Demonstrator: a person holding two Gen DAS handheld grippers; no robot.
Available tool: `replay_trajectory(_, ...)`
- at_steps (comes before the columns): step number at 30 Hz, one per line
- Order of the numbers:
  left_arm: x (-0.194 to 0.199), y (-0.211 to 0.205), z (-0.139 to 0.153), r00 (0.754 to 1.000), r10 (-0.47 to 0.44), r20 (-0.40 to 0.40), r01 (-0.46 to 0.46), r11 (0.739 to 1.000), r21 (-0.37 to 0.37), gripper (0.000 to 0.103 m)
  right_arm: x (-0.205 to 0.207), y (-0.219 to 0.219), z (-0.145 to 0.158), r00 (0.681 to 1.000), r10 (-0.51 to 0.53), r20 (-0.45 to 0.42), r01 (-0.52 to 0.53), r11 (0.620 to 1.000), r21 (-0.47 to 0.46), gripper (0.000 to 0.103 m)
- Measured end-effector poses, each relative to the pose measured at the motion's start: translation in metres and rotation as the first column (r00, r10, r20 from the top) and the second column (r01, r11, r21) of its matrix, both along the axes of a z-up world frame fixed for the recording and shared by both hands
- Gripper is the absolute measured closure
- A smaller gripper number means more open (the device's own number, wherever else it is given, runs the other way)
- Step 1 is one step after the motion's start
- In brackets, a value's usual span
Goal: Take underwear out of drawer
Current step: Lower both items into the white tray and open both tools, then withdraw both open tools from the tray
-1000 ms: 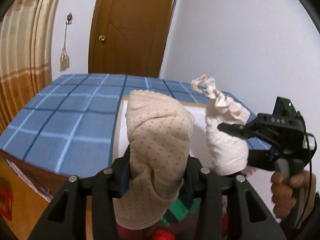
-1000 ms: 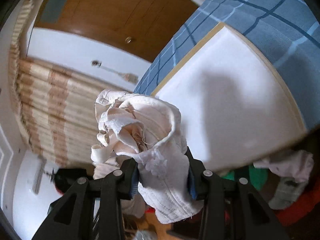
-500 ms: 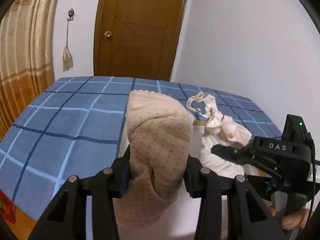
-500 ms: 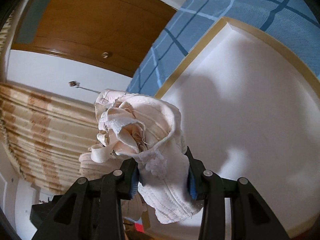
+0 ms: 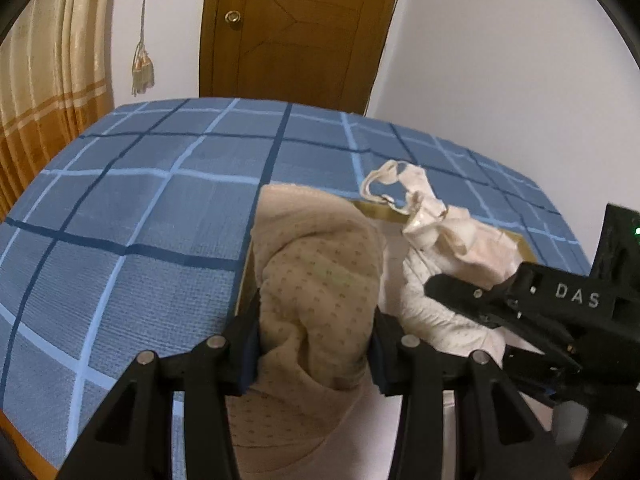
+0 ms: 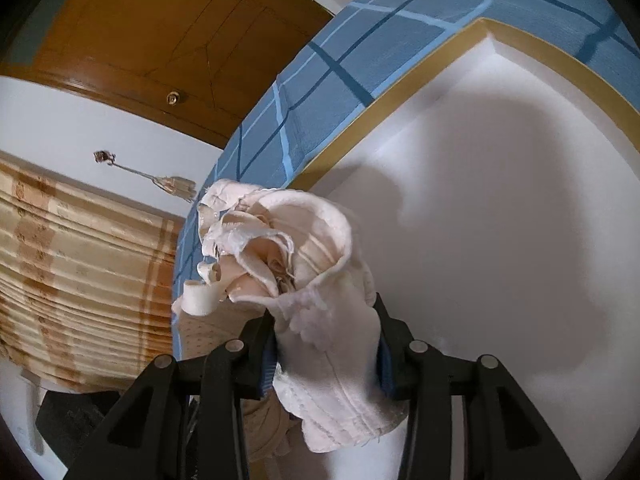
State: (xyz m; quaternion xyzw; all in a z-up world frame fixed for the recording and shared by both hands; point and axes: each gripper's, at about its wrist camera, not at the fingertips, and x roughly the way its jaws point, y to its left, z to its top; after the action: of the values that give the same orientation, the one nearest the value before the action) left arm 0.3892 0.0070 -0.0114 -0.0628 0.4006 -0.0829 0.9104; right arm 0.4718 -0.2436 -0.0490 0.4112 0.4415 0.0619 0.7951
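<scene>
- Your left gripper (image 5: 316, 344) is clamped on a beige, dotted fabric undergarment (image 5: 320, 280), pinched between the two blue-padded black fingers (image 5: 248, 344); the cloth bunches up above the pads and hangs down below them.
- Your right gripper (image 6: 326, 356) is pinching a second piece, a crumpled cream-white cotton undergarment with stitched seams (image 6: 304, 264); its folds rise above the pads and a hemmed edge droops beneath.
- In the left wrist view that cream-white piece (image 5: 448, 248) sits to the right of the beige one, close beside it, held by the right gripper's black body marked "DAS" (image 5: 560, 304). A thin loop of strap sticks up from its top.
- Both garments are held over a shallow white tray with a tan wooden rim (image 6: 400, 108), which lies on a blue checked bedcover with light and dark blue lines (image 5: 140, 208). Whether either garment touches the tray floor cannot be told.
- The cream-white piece casts a soft shadow on the tray's white floor in the right wrist view.
- Behind the bed you have a brown wooden door with a round brass knob (image 5: 296, 28), a white wall, a striped gold-and-cream curtain (image 5: 44, 64) on the left, and a cream tassel hanging from a wall hook (image 5: 143, 68).
</scene>
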Motion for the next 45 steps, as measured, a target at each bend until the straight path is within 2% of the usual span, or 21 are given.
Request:
replay_trajectory(2,0.001,-0.002,-0.001,1.000,-0.002,0.005,0.002,1.000,0.012,0.060,0.003,0.000,-0.003,1.000,-0.002,0.003,0.002,1.000,0.002,0.059)
replay_trajectory(5,0.005,-0.003,-0.001,1.000,0.001,-0.005,-0.001,1.000,0.024,0.050,0.008,0.004,-0.001,1.000,0.020,0.010,-0.020,1.000,-0.023,0.058)
replay_trajectory(6,0.005,-0.003,-0.001,1.000,0.005,-0.011,-0.005,1.000,0.024,0.040,0.009,0.005,-0.001,0.999,0.032,0.015,-0.031,0.999,-0.034,0.057)
replay_trajectory(8,0.005,-0.003,0.002,1.000,-0.002,-0.008,0.002,1.000,0.014,0.033,0.010,0.008,0.000,0.998,0.054,0.020,-0.053,0.998,-0.042,0.052)
replay_trajectory(10,0.001,-0.005,0.007,1.000,-0.014,0.003,0.014,1.000,0.011,0.023,0.010,0.010,0.003,0.996,0.089,0.014,-0.089,0.995,-0.050,0.041)
replay_trajectory(12,-0.006,-0.005,0.017,0.999,0.022,0.048,-0.025,0.998,0.058,0.001,0.010,0.013,0.007,0.994,0.114,0.001,-0.113,0.991,-0.071,0.035)
replay_trajectory(15,-0.021,-0.004,0.035,0.990,0.050,0.135,-0.066,0.991,0.116,0.000,0.003,0.012,0.014,0.992,0.119,0.038,-0.116,0.991,-0.068,0.033)
replay_trajectory(21,-0.045,0.001,0.048,0.983,0.052,0.177,-0.078,0.987,0.143,0.000,-0.027,0.003,0.033,0.990,0.082,0.115,-0.068,0.990,-0.121,0.033)
replay_trajectory(25,-0.063,0.002,0.048,0.979,0.055,0.197,-0.083,0.987,0.136,0.000,-0.055,-0.005,0.047,0.975,0.071,0.209,-0.027,0.979,-0.203,0.033)
replay_trajectory(29,-0.088,-0.001,0.050,0.970,0.040,0.241,-0.078,0.986,0.150,0.000,-0.102,-0.012,0.064,0.926,0.052,0.373,0.074,0.946,-0.316,0.033)
replay_trajectory(32,-0.106,-0.007,0.052,0.960,0.018,0.279,-0.075,0.978,0.194,0.000,-0.128,-0.015,0.072,0.897,0.062,0.439,0.125,0.914,-0.386,0.033)
replay_trajectory(35,-0.120,-0.012,0.051,0.956,0.002,0.293,-0.070,0.973,0.220,0.000,-0.146,-0.017,0.076,0.886,0.063,0.459,0.143,0.906,-0.399,0.033)
replay_trajectory(45,-0.147,-0.015,0.044,0.959,0.006,0.282,-0.065,0.978,0.201,0.000,-0.179,-0.021,0.074,0.867,0.066,0.493,0.159,0.903,-0.400,0.033)
